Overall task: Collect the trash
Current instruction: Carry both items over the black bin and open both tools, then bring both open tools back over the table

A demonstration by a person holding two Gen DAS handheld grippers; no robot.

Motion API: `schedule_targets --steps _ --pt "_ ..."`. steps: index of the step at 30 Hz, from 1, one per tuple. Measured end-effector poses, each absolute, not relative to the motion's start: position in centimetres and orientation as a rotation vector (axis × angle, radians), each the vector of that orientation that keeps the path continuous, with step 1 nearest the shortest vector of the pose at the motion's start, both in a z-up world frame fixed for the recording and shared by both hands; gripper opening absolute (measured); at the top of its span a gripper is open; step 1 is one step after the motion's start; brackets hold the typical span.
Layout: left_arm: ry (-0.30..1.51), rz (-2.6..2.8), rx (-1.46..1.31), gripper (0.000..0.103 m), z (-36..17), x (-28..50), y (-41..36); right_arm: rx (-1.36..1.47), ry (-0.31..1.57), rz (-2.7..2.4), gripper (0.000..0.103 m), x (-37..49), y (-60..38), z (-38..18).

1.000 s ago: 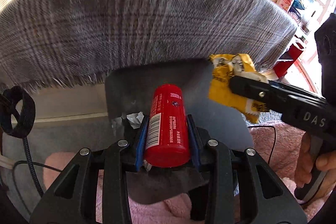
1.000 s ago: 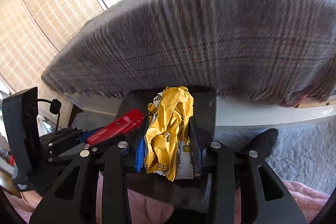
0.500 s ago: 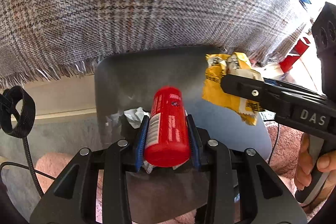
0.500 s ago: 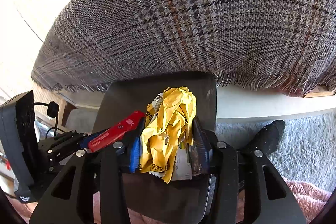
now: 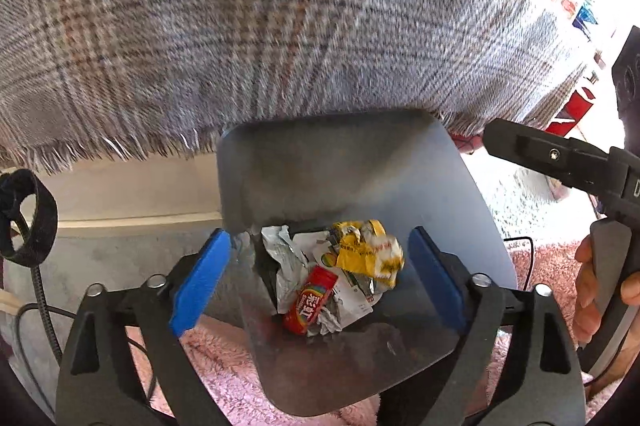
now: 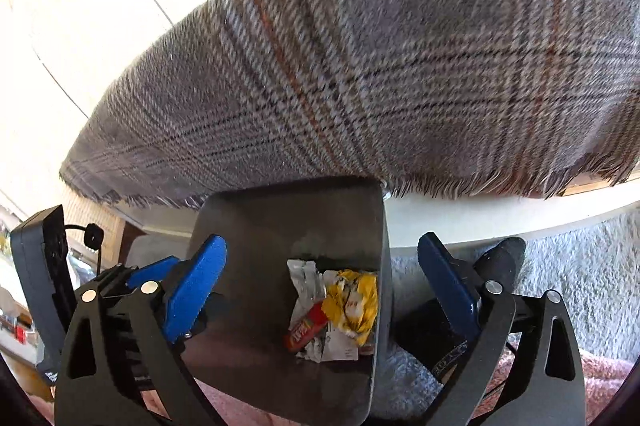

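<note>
**Dropping both pieces into the bin**

Looking along my left tongs (image 5: 316,274), the blue pads have just sprung wide with nothing between them. The red tube (image 5: 310,300) lies below in the grey bin (image 5: 340,162), resting on crumpled white paper (image 5: 286,258) and touching the yellow wrapper (image 5: 368,252). My right hand (image 5: 600,286) shows at the edge, under the plaid cloth (image 5: 280,26).

From my right tongs (image 6: 320,286), the jaws have likewise just opened wide and hold nothing. The yellow wrapper (image 6: 354,300) sits in the bin (image 6: 280,226) against its right wall, the red tube (image 6: 306,328) beside it.

I judge this drop-off finished. Next I would lift both tongs clear of the bin and look for more trash; none shows here.
</note>
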State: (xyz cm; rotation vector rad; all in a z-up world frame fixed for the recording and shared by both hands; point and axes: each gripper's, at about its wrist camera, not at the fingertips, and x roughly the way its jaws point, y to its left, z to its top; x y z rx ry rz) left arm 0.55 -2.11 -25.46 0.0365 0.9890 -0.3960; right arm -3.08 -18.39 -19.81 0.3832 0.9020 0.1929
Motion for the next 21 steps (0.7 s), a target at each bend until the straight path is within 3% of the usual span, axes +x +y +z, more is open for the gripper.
schedule_targets --steps 3,21 --pt "0.957 -0.388 0.042 0.095 -23.6 0.8 -1.5 0.365 0.867 0.188 0.097 -3.2 -19.0 -18.0" --pt "0.746 -0.331 0.003 0.095 -11.2 3.9 0.1 0.282 0.557 0.203 0.100 1.4 -19.4 -3.5"
